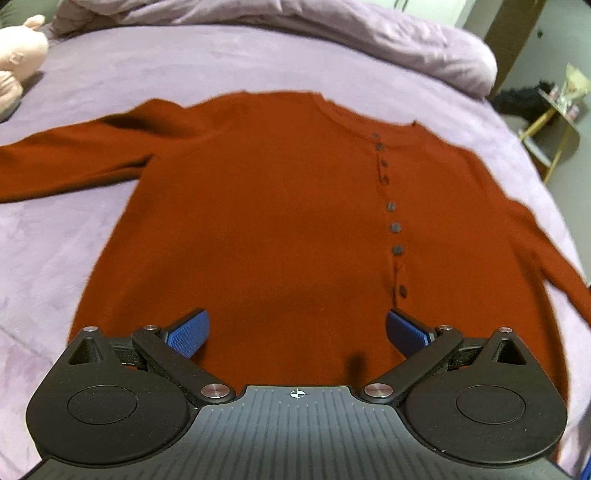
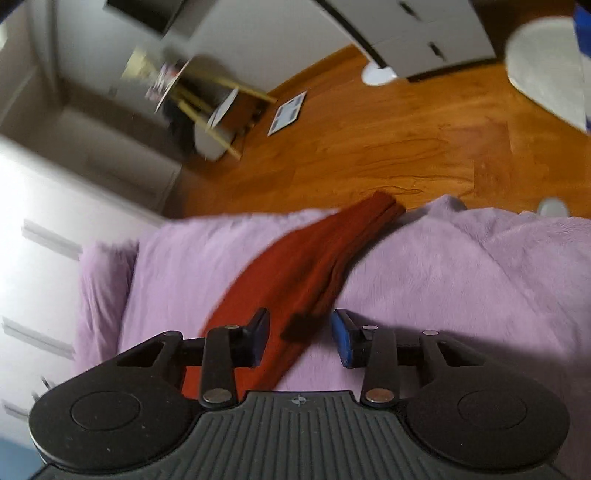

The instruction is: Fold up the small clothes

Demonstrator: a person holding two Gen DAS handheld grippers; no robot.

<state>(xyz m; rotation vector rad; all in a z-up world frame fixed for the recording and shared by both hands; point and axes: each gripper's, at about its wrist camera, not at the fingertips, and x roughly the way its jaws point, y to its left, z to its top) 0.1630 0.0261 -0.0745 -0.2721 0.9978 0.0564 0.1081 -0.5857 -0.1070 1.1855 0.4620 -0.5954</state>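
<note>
A rust-red buttoned long-sleeve top lies flat, front up, on a lilac bedspread, with its neckline at the far side and both sleeves spread out. My left gripper is open wide and empty, hovering over the top's hem. In the right wrist view one red sleeve runs across the bed toward its edge, cuff farthest away. My right gripper is open over the near part of that sleeve, its blue pads either side of the cloth, not closed on it.
A pink plush toy lies at the bed's far left. A bunched lilac duvet lies along the far side. Beyond the bed's edge are a wooden floor, a small side table and white drawers.
</note>
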